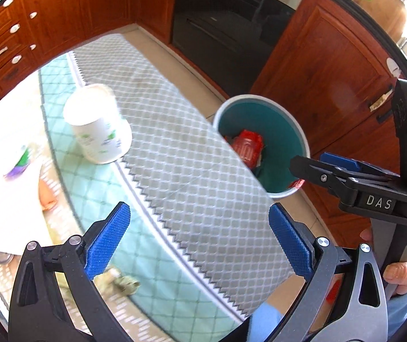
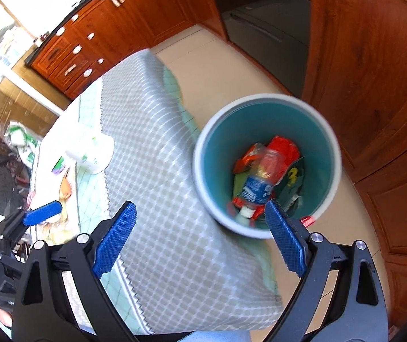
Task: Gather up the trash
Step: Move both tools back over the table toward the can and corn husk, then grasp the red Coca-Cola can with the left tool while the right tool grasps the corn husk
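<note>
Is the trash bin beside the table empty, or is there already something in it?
Not empty. The right wrist view looks down into the bin: a plastic bottle with a blue label and red wrappers lie at its bottom.

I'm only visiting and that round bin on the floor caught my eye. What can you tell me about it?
The bin is a round open tub, pale grey outside and teal inside, probably plastic. It stands upright on the tiled floor beside the cloth-covered table, near wooden cupboards. No lid shows. At its bottom lie a squashed plastic bottle with a blue label, red wrappers and green card. Nothing grips it; the right tongs hang open above.
</note>
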{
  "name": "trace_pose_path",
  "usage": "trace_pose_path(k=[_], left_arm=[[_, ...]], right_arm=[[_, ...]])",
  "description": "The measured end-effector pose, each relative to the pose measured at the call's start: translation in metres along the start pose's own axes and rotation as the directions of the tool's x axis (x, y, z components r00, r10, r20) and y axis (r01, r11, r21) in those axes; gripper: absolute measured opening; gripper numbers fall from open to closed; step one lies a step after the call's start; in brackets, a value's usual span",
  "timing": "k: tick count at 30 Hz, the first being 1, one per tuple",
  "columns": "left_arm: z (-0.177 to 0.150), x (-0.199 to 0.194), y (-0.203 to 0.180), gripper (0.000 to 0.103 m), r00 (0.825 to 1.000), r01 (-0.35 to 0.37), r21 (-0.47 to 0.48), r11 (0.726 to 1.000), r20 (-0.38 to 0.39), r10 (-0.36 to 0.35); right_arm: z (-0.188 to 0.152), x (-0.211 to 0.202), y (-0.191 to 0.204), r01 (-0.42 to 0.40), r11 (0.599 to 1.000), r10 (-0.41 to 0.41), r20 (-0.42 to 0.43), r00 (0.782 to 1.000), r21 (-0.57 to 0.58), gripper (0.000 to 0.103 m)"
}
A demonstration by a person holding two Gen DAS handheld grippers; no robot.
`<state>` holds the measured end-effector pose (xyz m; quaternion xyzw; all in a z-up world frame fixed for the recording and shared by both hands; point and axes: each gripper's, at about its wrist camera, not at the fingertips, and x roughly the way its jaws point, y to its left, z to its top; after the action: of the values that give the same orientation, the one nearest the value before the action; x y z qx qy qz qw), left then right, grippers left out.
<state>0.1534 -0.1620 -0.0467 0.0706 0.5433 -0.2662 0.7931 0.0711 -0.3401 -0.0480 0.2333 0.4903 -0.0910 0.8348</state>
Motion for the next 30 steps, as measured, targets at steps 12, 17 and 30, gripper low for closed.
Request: trace_pose_path(k=[12, 17, 30], left_arm=[[-0.055, -0.051, 0.117, 0.098, 0.993, -0.1, -0.18, 0.979, 0.038, 0.109], [-0.079, -0.07, 0.157, 0.098, 0.99, -0.115, -0.239, 0.964, 0.051, 0.13], [-0.126, -0.081, 0.246, 0.098, 0.987, -0.129, -0.393, 0.91, 0.034, 0.155]], right_arm=[[-0.035, 0.033, 0.121, -0.1, 0.978, 0.08, -0.112, 0.99, -0.181, 0.087], [-0.052, 0.059, 0.18, -0.146, 0.954, 0.1, -0.182, 0.978, -0.261, 0.087], [-0.079, 0.12, 0.253, -0.104, 0.887, -0.03, -0.28, 0.96, -0.451, 0.087]])
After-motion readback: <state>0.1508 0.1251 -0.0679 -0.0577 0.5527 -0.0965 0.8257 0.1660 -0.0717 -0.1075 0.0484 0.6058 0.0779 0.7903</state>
